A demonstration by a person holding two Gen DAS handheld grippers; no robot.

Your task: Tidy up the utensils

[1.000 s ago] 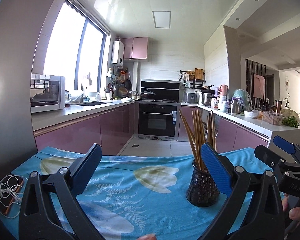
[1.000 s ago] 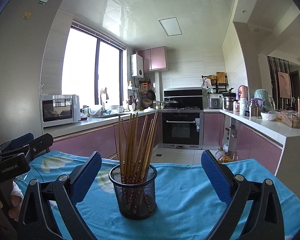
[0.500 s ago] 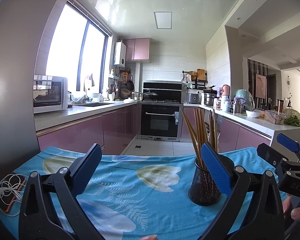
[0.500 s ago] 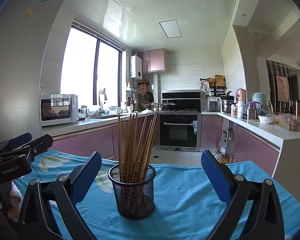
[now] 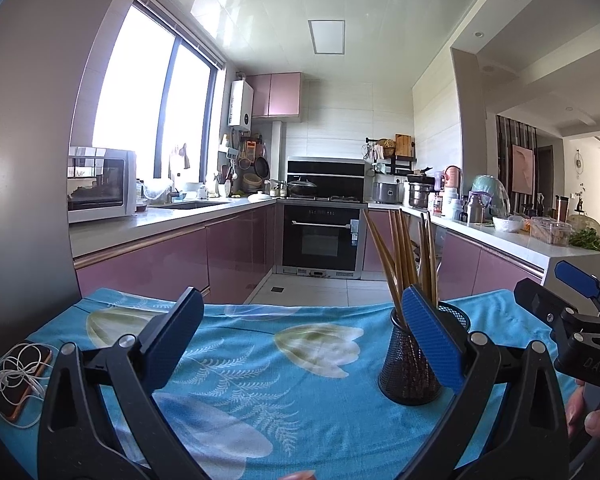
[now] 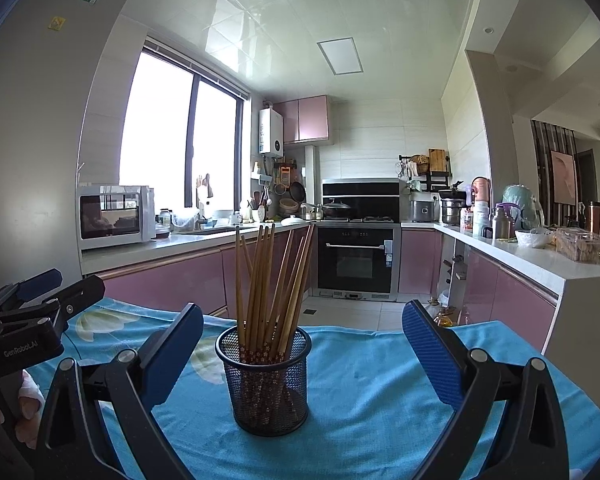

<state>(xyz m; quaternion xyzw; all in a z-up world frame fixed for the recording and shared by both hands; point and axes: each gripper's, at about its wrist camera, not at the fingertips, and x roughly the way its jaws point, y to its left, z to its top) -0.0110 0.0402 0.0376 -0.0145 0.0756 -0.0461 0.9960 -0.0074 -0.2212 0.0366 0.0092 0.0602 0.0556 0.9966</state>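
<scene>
Taking the mesh holder [image 6: 268,380] as my landmark, I work from its left across to its right. Far left of it, at the worktop's [image 5: 300,400] edge, a phone [image 5: 21,384] lies under a tangle of white earphone cable [image 5: 9,376]. My left gripper [image 5: 300,344] hovers left of the holder with its jaws spread wide and nothing between them; in its own camera the right pad overlaps the holder's rim, though I cannot tell whether it touches. The holder stands upright on the blue floral cloth [image 6: 372,408], and the chopsticks [image 6: 271,280] stand bundled inside it, fanning slightly at the tips. My right gripper [image 6: 302,352] is squared up on the holder, its jaws also spread wide and empty, with the holder sitting nearer the left pad than the right.

With every utensil I can see already in the holder, I judge the sorting nearly finished.

The risks, as I see them:
- The holder is light, tall and top-heavy, so a nudge from either pad could tip it and scatter the chopsticks.
- The cloth may slide or bunch if a gripper drags across it, carrying the holder along.
- The two grippers are close together, and a careless sweep could knock one against the other.
- A leftward swing could snag the earphone cable.
</scene>
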